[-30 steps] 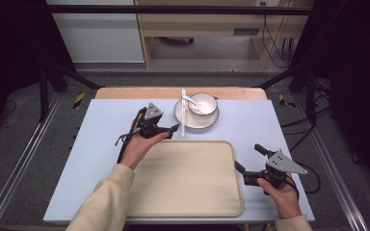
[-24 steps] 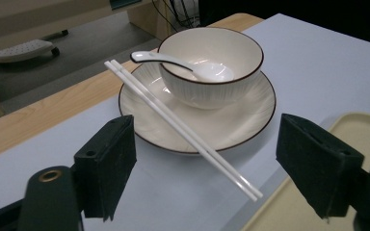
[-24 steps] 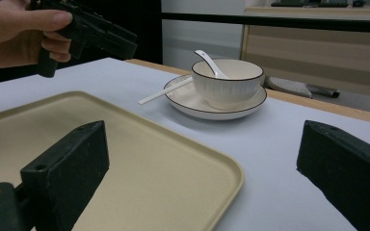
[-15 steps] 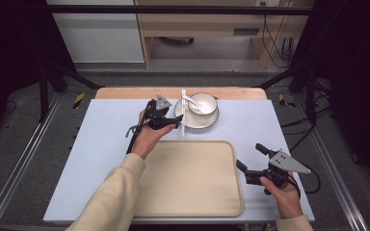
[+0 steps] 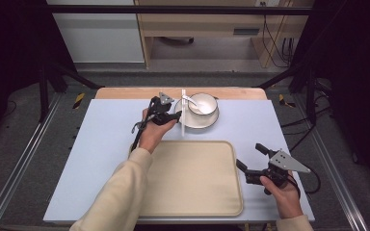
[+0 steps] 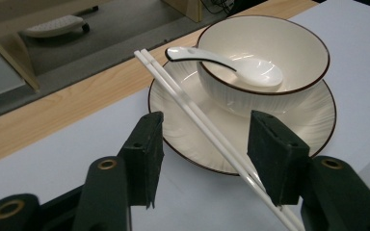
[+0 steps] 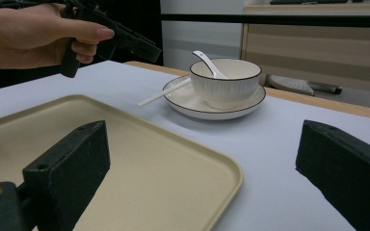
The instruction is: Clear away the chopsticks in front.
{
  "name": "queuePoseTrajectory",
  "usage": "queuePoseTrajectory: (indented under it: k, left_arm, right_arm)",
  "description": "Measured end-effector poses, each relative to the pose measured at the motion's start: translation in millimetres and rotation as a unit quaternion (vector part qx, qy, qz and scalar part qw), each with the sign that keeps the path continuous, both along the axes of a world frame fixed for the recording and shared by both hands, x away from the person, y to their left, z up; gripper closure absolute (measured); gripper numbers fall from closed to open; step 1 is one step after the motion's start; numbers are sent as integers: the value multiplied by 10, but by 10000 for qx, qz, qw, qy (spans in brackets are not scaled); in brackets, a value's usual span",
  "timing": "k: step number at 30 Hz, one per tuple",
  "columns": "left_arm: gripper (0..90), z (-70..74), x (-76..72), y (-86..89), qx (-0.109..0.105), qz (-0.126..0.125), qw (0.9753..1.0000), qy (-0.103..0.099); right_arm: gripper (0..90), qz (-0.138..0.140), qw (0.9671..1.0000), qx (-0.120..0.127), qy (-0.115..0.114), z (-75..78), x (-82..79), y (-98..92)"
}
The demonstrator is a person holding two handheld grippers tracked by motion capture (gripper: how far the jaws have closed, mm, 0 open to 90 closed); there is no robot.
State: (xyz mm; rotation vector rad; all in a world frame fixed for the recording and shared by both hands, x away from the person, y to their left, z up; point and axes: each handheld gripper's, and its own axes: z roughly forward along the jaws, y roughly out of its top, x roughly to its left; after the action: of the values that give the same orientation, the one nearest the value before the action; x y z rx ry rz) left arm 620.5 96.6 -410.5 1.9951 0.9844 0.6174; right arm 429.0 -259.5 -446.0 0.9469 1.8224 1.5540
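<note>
Since a second ago the left gripper has travelled from the open tablecloth up to the plate's near-left rim, while the right gripper has stayed put beside the tray. White chopsticks lie as a pair across the left rim of the plate, one end on the wooden table edge, the other running down onto the pale blue cloth. In the left gripper view the jaws stand spread on either side of the chopsticks, which pass close by the right-hand pad; whether they touch it cannot be told, and nothing is pinched. On the plate sits a white bowl with a dark rim, a white spoon resting inside it, its handle over the bowl's edge toward the chopsticks. Just in front of the plate, toward the person, lies a beige tray. At the tray's right edge the right gripper is held low, its jaws wide apart and gripping nothing, pointing across the tray's corner toward the bowl. A cream sleeve reaches across the tray's left side.
</note>
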Motion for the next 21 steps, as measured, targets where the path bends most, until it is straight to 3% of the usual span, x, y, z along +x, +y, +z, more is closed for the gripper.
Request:
queuePoseTrajectory:
  k: [7,12,21]
  left_arm:
    - [568,-100,86,4,-152,29,9997,179]
    - [603,-171,131,-82,-106,10,9995,307]
    - [656,-247,177,-206,6,207,9985,500]
  right_arm:
    - [53,9,10000,-64,38,-8,5,1]
    - [53,13,9999,-98,43,-11,4,4]
    - [54,35,9999,-88,100,-10,0,-5]
